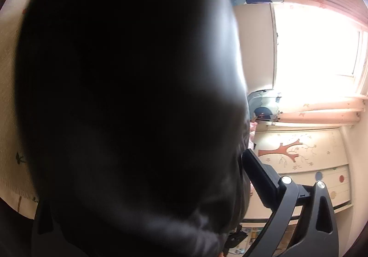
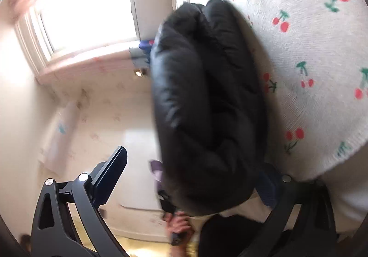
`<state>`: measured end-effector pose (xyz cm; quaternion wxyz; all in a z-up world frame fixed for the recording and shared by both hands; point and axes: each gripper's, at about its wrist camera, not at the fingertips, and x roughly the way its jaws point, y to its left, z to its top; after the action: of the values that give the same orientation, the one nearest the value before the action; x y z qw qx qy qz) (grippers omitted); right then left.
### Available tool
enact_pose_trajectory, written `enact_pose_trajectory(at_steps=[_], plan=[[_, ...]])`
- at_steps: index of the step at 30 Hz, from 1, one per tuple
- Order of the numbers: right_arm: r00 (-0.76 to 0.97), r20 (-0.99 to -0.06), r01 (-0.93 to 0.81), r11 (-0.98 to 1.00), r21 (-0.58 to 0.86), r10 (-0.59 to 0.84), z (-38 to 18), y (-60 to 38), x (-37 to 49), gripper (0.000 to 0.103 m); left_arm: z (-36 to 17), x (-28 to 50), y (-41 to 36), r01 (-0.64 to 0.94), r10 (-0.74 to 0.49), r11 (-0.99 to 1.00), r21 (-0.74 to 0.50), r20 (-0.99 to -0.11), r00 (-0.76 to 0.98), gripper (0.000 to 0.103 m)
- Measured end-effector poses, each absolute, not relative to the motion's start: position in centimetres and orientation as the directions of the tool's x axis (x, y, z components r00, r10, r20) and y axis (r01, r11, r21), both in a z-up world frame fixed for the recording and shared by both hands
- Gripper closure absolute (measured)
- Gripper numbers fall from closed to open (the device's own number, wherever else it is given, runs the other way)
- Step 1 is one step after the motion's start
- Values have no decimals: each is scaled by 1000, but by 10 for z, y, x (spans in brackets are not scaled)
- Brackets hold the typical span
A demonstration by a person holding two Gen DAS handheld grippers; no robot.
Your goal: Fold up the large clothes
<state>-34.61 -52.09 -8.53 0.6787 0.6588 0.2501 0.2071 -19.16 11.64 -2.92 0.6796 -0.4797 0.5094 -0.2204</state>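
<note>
A black puffer jacket (image 1: 128, 96) fills most of the left wrist view and hides the left finger of my left gripper (image 1: 147, 165). Only the right finger (image 1: 260, 178) shows, set far out to the side, so the jaws stand wide apart. In the right wrist view the bunched jacket (image 2: 207, 100) lies against the cherry-print bed cover (image 2: 310, 38), between the fingers of my right gripper (image 2: 191, 158). The left finger (image 2: 112, 176) is bare and well clear of the jacket. The right finger (image 2: 266, 185) is partly covered by it.
A bright window (image 1: 317, 50) with pink curtains (image 1: 322, 112) lies beyond the bed, also visible as the window (image 2: 87, 4). A cabinet with a tree picture (image 1: 299, 153) stands by it. A person's hand (image 2: 179, 229) grips a dark handle under the jacket.
</note>
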Motion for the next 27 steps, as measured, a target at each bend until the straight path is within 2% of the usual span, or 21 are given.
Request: enact_pose_trajectory(at_steps=[2,3,4,5,6,8,9,11,14,15,16,17,18,20,23,25,27], plan=[[774,-110,62,98,993,624,-80,-518,-345,8,-26,-192,113,-181,-771,472,-863,-504,390,9],[775,-127,66,120,991,619,-77,-517,-344,10,-25,-193,113,-184,-757,483,-856,-514,403,16],[784,-136,62,142,988,606,-72,-517,-344,26,-25,-193,113,-184,-752,485,-855,-515,410,22],[792,-155,66,169,983,591,-65,-518,-343,52,-23,-193,113,-176,-747,491,-853,-516,419,39],[797,-175,76,192,978,578,-60,-518,-343,63,-19,-192,114,-160,-748,494,-854,-512,423,54],[812,-215,59,289,956,543,-34,-516,-342,72,1,-191,113,-89,-747,515,-853,-497,441,68],[816,-233,45,344,938,529,-20,-513,-345,73,15,-192,113,-43,-740,536,-843,-493,457,74],[829,-245,-17,461,887,502,13,-502,-350,76,41,-198,114,41,-731,560,-827,-470,495,78],[828,-250,-36,492,870,503,19,-484,-355,76,51,-212,122,88,-732,564,-821,-447,514,78],[818,-281,-13,504,864,503,9,-482,-356,76,43,-213,123,85,-733,573,-815,-464,498,74],[794,-350,44,527,849,497,-9,-484,-354,75,25,-212,124,65,-738,581,-811,-492,462,72],[764,-393,96,513,853,511,-30,-489,-352,70,10,-211,126,26,-740,578,-815,-511,438,64],[745,-386,139,439,888,544,-57,-497,-355,64,-9,-210,133,-37,-752,546,-837,-509,420,53],[768,-359,154,391,907,530,-66,-511,-372,54,-32,-213,154,-119,-771,443,-889,-445,454,47],[844,-386,196,455,869,373,-40,-532,-409,45,-35,-209,166,-142,-753,425,-894,-436,492,34],[880,-414,223,568,792,232,-4,-536,-421,43,-38,-200,164,-155,-748,426,-891,-443,493,28],[895,-408,177,695,696,180,44,-519,-399,36,-37,-192,154,-157,-735,442,-883,-457,501,20]])
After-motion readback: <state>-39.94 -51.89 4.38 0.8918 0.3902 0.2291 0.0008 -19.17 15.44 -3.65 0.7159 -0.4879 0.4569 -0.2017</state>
